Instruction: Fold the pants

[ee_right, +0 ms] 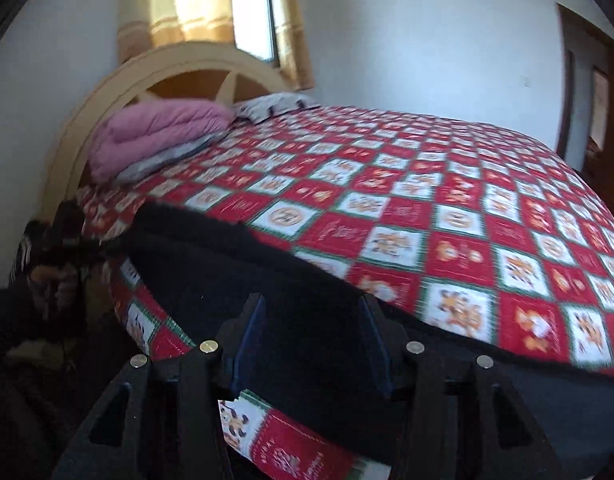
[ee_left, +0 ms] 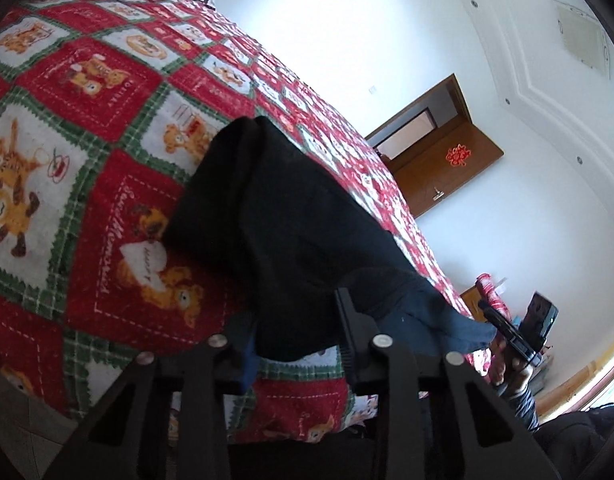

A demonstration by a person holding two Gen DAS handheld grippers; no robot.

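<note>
**Black pants along near edge of bed, both grippers at the cloth**

One pair of pants (ee_left: 283, 216), black, on the red/white/green checked bedspread (ee_left: 87, 152); lies near the bed's edge, part of it draping over the side. In left wrist view the long axis runs from the gripper up and away to a squared-off far end resting flat on the spread; near end bunched up and raised off the bed. In right wrist view the pants (ee_right: 227, 264) stretch as a long dark band along the bed edge, lower right to upper left; which end is waist vs. cuffs can't be told, cloth too dark.

Left gripper (ee_left: 303, 344): jaws apart w/ a thick wad of the black fabric filling the gap between them; right-hand finger pressed to the cloth, left one mostly hidden behind it; whether it's truly clamped, can't tell.

Right gripper (ee_right: 311, 336): jaws clearly spread wide, two blue-edged fingers (ee_right: 249, 336) standing over the black cloth, nothing pinched between them; view is motion-blurred.

Counts: 2 grippers; 1 pair of pants; 1 folded pink quilt (ee_right: 155, 136) at the head of the bed by the headboard (ee_right: 107, 84); 1 patterned pillow (ee_right: 273, 106) beside it; 1 brown door (ee_left: 447, 164) w/ a red ornament in left view.
</note>
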